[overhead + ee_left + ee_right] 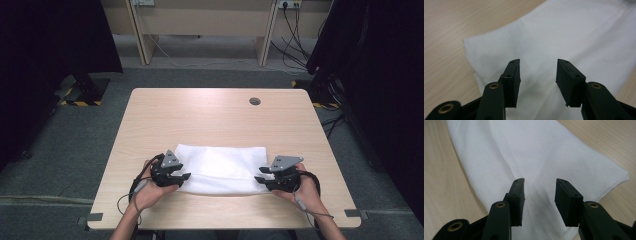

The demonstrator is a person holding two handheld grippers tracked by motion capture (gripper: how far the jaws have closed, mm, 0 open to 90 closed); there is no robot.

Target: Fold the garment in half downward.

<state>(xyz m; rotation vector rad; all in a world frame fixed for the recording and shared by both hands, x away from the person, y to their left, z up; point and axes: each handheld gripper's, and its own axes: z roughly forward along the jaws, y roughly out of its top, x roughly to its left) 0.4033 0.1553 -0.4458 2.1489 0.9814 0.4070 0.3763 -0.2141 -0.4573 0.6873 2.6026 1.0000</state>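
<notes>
Seen from above, a folded white cloth (220, 169) is laid flat in the lower middle of the frame, on the near half of a pale wooden tabletop (215, 115), its long side running left to right. The left gripper (181, 177) is held at the cloth's lower left corner and the right gripper (262, 179) at its lower right corner, each pointed inward toward the middle of the frame, so that both ends of the near edge can be taken at once (a sensible placing for a further fold or a lift, by the look of it). In the left gripper view, the jaws are shown standing apart with only white fabric (564, 37) beyond the gap between them; nothing is pinched, and the cloth's rounded corner is seen at the left of that frame against bare wood. In the right gripper view, the jaws are likewise parted above the cloth (524, 152), with soft creases running up the frame and layered edges stacked at the right, which suggests the cloth has been doubled over. No grasp on the cloth is made out at either end. A small round cable hole (254, 101) is set in the upper right of the tabletop, well apart from the work.
</notes>
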